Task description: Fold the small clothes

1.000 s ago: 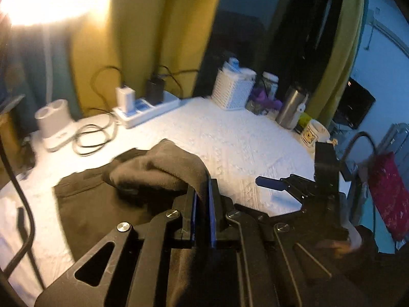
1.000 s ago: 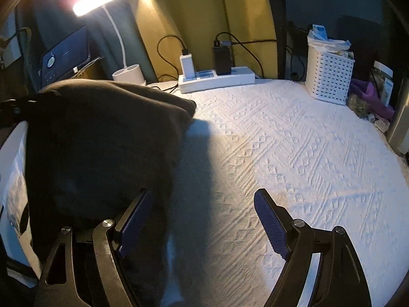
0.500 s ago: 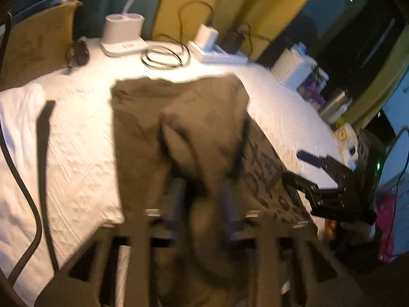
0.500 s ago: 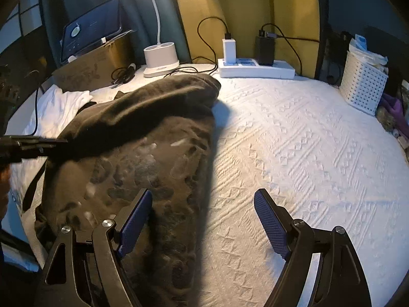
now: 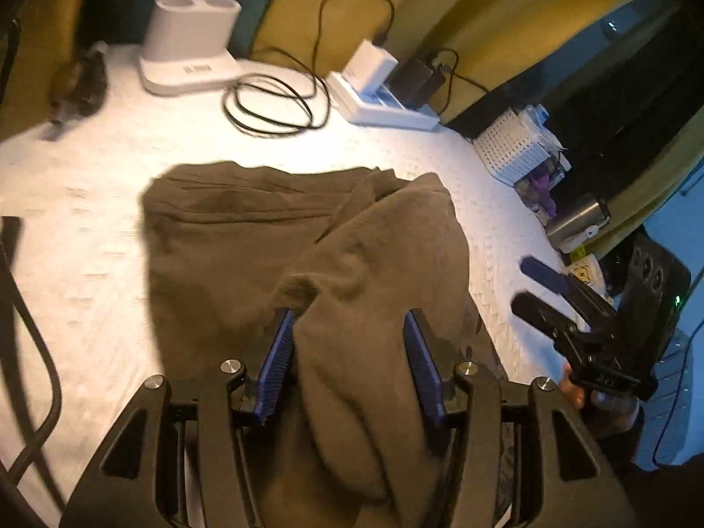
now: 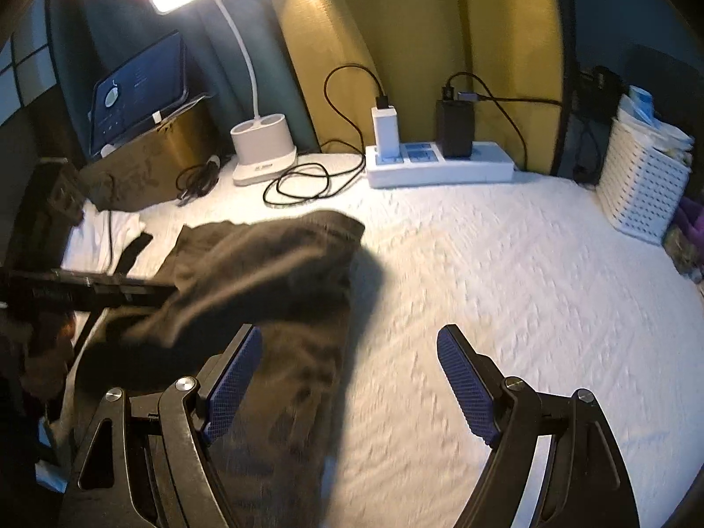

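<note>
A dark olive-brown garment (image 5: 246, 237) lies on the white bedspread (image 5: 88, 202), its right half folded over into a thick hump. My left gripper (image 5: 348, 314) hangs low over the garment's near end, jaws apart. The fold lies loose between the blue pads (image 5: 277, 352), which do not press on it. My right gripper (image 5: 523, 281) is open at the right, beside the garment. In the right wrist view, the right gripper (image 6: 350, 332) is over bare bedspread, its left finger above the garment's (image 6: 273, 264) edge. The left gripper's fingers (image 6: 110, 288) reach in from the left.
At the back stand a white lamp base (image 5: 189, 57), a coiled black cable (image 5: 273, 105) and a power strip (image 5: 383, 105) with chargers. A white basket (image 5: 515, 154) and a steel cup (image 5: 576, 220) sit at the right. A tablet (image 6: 136, 92) and white cloth (image 6: 97, 237) are at the left.
My left gripper came down and its jaws parted, letting go of the garment. The raised cloth now lies folded over on the bed. The right gripper shifted sideways, still open.
</note>
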### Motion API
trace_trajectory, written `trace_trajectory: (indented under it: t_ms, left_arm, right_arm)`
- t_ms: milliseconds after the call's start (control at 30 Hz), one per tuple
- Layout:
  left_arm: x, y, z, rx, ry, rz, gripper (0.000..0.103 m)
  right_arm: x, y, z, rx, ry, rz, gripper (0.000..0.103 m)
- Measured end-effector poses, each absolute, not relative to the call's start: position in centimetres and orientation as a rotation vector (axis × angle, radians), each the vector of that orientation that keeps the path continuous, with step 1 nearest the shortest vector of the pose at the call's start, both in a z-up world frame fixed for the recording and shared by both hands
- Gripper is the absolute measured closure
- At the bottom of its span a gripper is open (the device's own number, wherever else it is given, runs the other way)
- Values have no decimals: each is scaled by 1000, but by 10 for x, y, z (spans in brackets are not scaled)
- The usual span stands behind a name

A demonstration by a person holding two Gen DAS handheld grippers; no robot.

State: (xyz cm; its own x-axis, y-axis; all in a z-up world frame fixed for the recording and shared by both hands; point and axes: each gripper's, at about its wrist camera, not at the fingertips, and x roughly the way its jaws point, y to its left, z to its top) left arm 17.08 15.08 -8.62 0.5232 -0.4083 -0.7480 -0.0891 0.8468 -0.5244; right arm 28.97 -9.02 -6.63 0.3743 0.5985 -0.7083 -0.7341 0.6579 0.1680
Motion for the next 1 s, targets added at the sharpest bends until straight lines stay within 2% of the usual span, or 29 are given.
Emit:
trace_trajectory:
  t_ms: [33, 67, 100, 133, 167, 200, 267, 367, 533, 633, 833, 867, 933, 967, 1000]
  left_arm:
    - [172, 150, -86, -550, 1011, -219, 57]
    - [173, 149, -85, -539, 1000, -237, 75]
    - [174, 148, -83, -525, 990, -244, 87]
    - [175, 149, -80, -516, 969, -245, 91]
    - [175, 151, -76, -510, 944, -239, 98]
    - [176, 153, -72, -501, 921, -224, 99]
    - [175, 156, -60, -461, 866, -189, 99]
    - [172, 153, -34, -364, 781, -151, 100]
    - [176, 148, -4, -193, 673, -112, 100]
    - [194, 162, -16, -165, 699, -49, 100]
    - [215, 200, -77, -252, 912, 32, 96]
    - [210, 204, -79, -274, 916, 34, 92]
    - [199, 210, -76, -283, 907, 53, 77]
    - [191, 215, -72, -298, 899, 67, 66]
    - [184, 218, -68, -317, 893, 72, 61]
  right_arm:
    - [295, -86, -67, -180, 825, 875, 20]
    - [300, -81, -69, -171, 831, 893, 20]
    - [306, -76, -72, -158, 845, 911, 22]
    - [311, -71, -76, -154, 859, 918, 25]
    - [318, -63, -80, -155, 880, 923, 32]
    - [323, -56, -84, -158, 896, 926, 37]
    - [330, -45, -90, -164, 911, 931, 38]
    - [336, -27, -89, -179, 906, 939, 50]
    - [344, -3, -77, -194, 864, 940, 52]
    - [353, 17, -80, -233, 845, 913, 53]
    - [364, 38, -102, -316, 862, 863, 56]
    - [364, 38, -104, -321, 862, 860, 56]
    - [365, 37, -104, -331, 848, 848, 56]
    - [366, 37, -103, -344, 840, 828, 56]
    - [367, 34, -102, -354, 835, 803, 55]
